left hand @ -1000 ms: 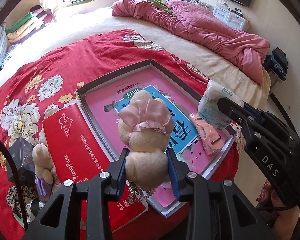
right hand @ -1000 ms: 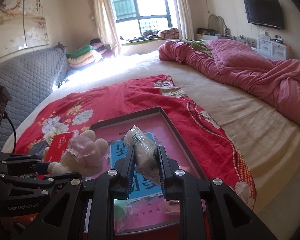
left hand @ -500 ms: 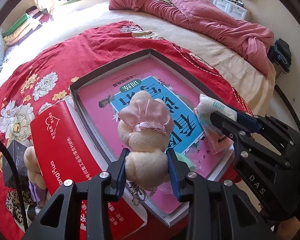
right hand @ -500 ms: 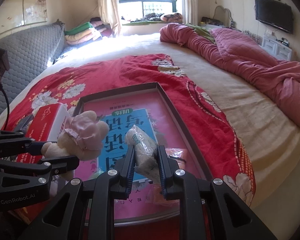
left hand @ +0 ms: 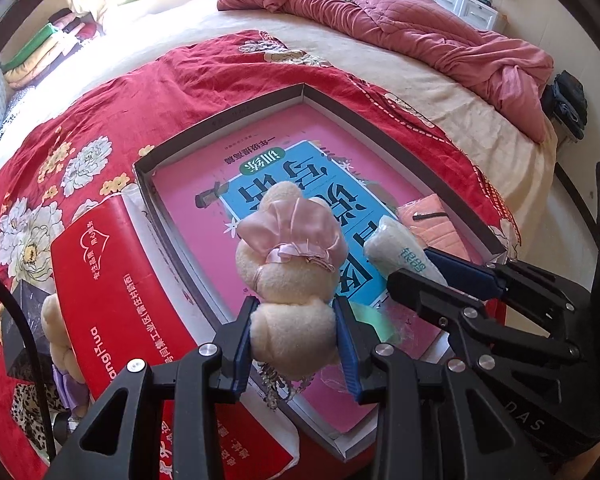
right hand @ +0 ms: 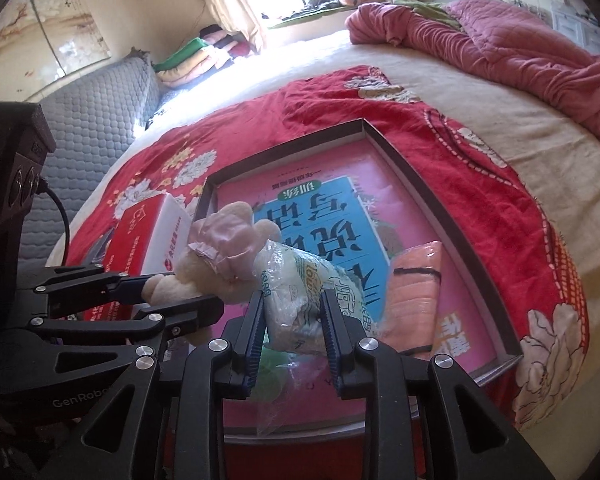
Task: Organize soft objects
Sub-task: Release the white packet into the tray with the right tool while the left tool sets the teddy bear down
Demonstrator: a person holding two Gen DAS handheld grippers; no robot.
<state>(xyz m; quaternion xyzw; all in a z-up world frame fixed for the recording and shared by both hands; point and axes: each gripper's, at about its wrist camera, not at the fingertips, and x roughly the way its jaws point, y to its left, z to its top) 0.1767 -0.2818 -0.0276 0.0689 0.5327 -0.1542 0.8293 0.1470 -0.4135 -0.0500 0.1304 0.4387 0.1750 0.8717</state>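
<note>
Placing step, both loads over the shallow tray (left hand: 220,120) at frame centre; left gripper (left hand: 296,332) closed tight on the plush bear (left hand: 288,264), pinching its lower body, pink bonnet end pointing away; right gripper (right hand: 294,328) closed on the plastic-wrapped white packet (right hand: 300,300), wrapper bulging between the pads. Peach folded cloth (right hand: 416,300) already lies in the tray, lower right; 2nd plush (left hand: 58,340) waits outside, lower left, beside the red box (left hand: 108,280). Loads look slightly above the tray floor, hard to confirm. Next: lower, open, withdraw cleanly.
</note>
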